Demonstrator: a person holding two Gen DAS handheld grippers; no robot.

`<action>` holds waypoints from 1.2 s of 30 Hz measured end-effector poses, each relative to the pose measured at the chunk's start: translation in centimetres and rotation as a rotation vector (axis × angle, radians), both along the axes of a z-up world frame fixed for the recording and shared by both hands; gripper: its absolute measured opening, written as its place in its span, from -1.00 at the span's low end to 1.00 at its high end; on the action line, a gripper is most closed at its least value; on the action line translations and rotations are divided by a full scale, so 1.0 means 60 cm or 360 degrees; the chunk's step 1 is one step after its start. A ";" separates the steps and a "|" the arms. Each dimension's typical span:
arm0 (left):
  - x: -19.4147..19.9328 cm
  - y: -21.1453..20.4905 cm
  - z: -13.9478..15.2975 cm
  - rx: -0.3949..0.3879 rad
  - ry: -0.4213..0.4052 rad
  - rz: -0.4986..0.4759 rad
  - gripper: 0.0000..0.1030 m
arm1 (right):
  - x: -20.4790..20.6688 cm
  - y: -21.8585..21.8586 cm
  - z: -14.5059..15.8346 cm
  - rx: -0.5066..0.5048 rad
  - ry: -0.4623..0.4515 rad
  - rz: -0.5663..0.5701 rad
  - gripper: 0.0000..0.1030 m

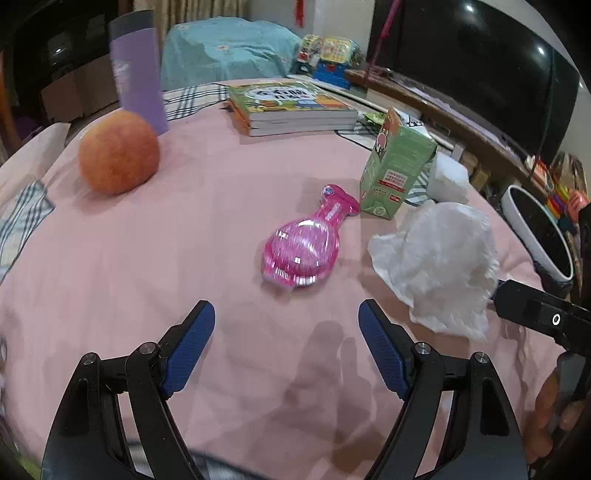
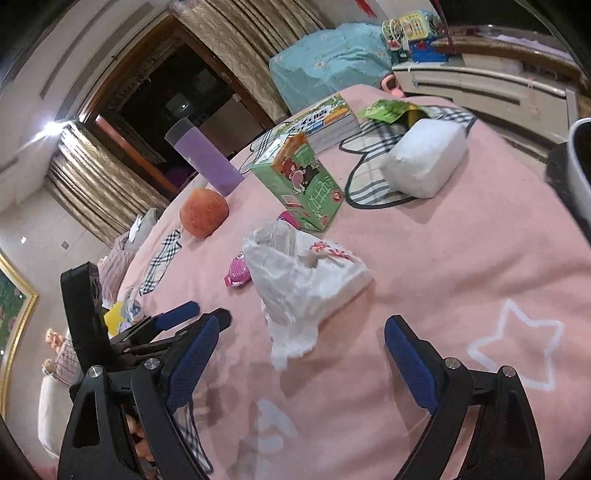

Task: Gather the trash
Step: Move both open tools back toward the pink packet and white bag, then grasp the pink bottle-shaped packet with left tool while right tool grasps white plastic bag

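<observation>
A dark window is flanked by gold curtains. A black television is mounted above a cabinet.

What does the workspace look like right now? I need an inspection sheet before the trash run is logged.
Surface: pink cloth, star print, covering the table.
Job's things: crumpled white plastic bag; pink wrapper lying flat; green carton upright.
Bin: white-rimmed bin past the table's right edge.
Clutter: orange fruit, purple cup, stacked books, white foam block.
Grippers: left gripper open, empty; right gripper open, empty, bag just ahead.
Cables: nothing seen.
Surroundings: dark screen, curtains, blue-covered furniture.
</observation>
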State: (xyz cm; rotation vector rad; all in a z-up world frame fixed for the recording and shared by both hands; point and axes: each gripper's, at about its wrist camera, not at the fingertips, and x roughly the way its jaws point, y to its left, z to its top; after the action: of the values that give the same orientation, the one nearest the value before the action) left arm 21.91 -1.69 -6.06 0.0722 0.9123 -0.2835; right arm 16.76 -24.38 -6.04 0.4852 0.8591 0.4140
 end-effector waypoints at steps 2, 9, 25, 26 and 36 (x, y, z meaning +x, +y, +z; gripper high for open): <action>0.016 -0.009 -0.003 0.0042 0.0003 -0.0017 0.60 | 0.011 0.002 -0.003 0.0006 0.0010 -0.0015 0.76; 0.056 -0.015 -0.013 0.0020 0.0025 -0.0045 0.59 | 0.038 0.000 -0.018 0.0065 0.0070 0.0008 0.31; 0.027 -0.062 -0.008 0.0082 -0.0011 -0.0138 -0.10 | -0.026 -0.070 0.009 0.0058 -0.0048 -0.0109 -0.35; 0.018 -0.062 -0.007 0.0069 -0.0009 -0.0128 -0.10 | -0.033 -0.072 0.012 0.0038 -0.0062 -0.0113 -0.35; -0.116 -0.085 0.000 -0.0208 0.0029 -0.0043 -0.10 | -0.078 -0.100 0.028 -0.0103 -0.0165 -0.0193 -0.35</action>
State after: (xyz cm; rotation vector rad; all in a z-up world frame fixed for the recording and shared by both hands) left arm 14.93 -6.80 -6.06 -0.0386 0.9096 -0.3685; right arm 12.08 -30.38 -4.35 0.4497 0.7366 0.2962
